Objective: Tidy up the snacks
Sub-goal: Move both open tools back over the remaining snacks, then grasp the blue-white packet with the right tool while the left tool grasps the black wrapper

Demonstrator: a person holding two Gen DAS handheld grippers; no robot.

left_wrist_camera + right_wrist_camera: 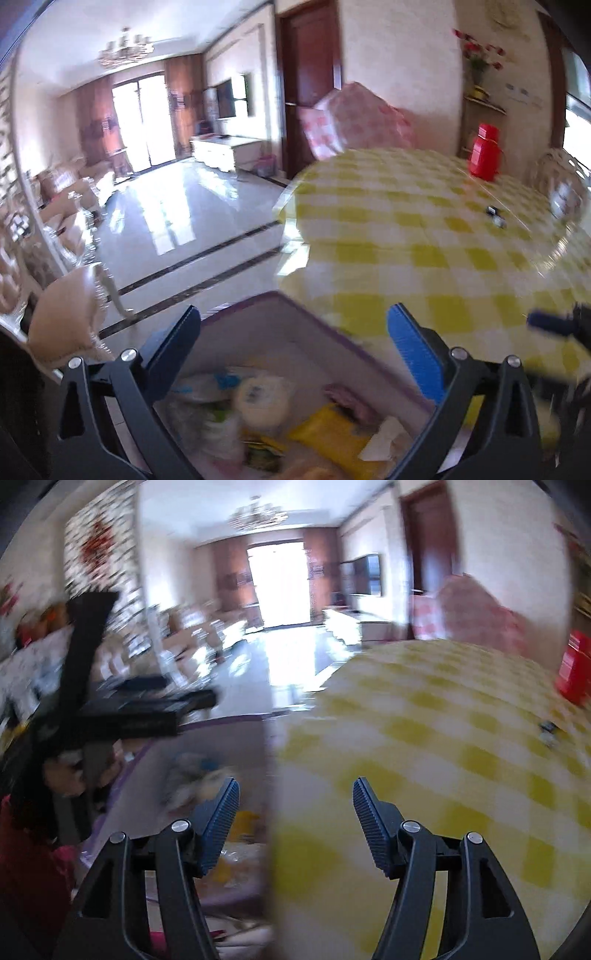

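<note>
The snacks (pixel 295 424) lie loose inside a purple-rimmed bin (pixel 332 332) at the bottom centre of the left wrist view: a round pale packet (pixel 263 400), a yellow packet (pixel 332 432), a white wrapper with blue print (pixel 207 387) and a white paper piece (pixel 384 439) can be made out, though blur hides any labels. The left gripper (pixel 293 336) hangs over the bin with its 2 blue-padded fingers (pixel 413 362) spread wide and nothing between them. In the right wrist view the same bin (pixel 207 738) fills the lower left, its contents smeared by blur. The right gripper (pixel 293 805) sits at the bottom centre of that frame, its jaws apart and empty, straddling the bin's right wall and the edge of the table. The left gripper's black body (pixel 122 709) shows at the left of that view above the bin, with a hand (pixel 70 771) below it and a red sleeve (pixel 29 849) at the lower left. The table (pixel 424 240) carries a yellow-and-white checked cloth and takes up the right half of both views. On it stand a red container (pixel 484 155) at the upper right and a small dark object (pixel 495 216) nearby. A pink covered chair (pixel 354 118) stands behind the table, and a glossy tiled floor (pixel 177 214) stretches to the left.
</note>
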